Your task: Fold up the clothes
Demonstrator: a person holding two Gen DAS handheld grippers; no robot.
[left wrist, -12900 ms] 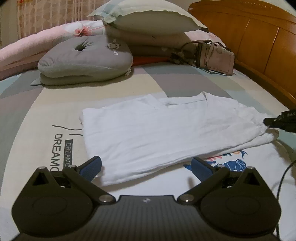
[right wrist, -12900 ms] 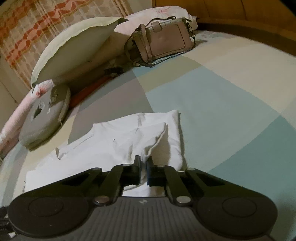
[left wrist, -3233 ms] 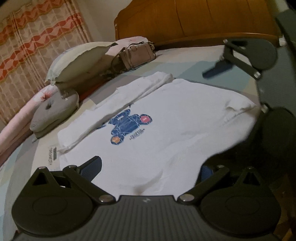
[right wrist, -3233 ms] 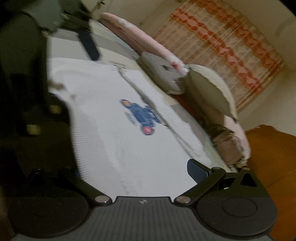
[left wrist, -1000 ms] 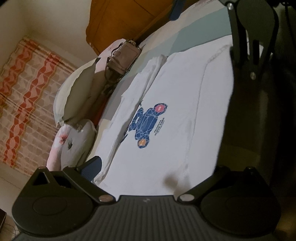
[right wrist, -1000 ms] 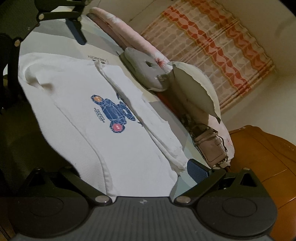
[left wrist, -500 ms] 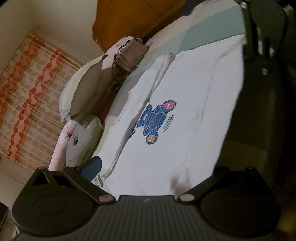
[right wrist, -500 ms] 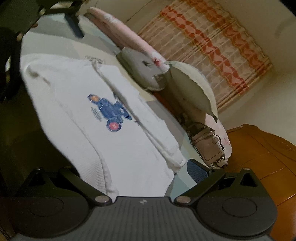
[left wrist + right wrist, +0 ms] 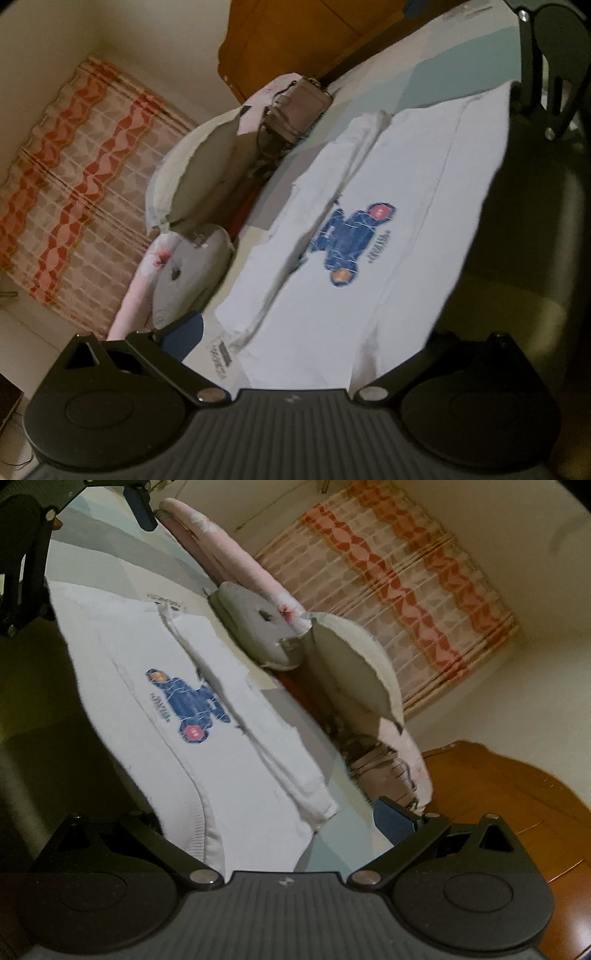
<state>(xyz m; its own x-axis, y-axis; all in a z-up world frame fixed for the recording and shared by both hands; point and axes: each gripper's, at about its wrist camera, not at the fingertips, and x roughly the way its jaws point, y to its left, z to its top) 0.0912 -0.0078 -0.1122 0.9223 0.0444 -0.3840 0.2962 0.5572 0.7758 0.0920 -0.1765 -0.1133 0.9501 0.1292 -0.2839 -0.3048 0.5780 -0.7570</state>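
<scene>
While the white shirt [image 9: 373, 236] is lying print-up on the bed [image 9: 461, 70], both claws are spreading wide at its near edge, left claw [image 9: 295, 343] and right claw [image 9: 273, 834] flanking its long axis.

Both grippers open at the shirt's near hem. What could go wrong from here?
1. The white T-shirt with a blue print overhangs the bed's near edge; a shallow pinch by the left gripper or right gripper might catch one layer only.
2. The folded strip along the far side looks loose; lifting may undo it.
</scene>
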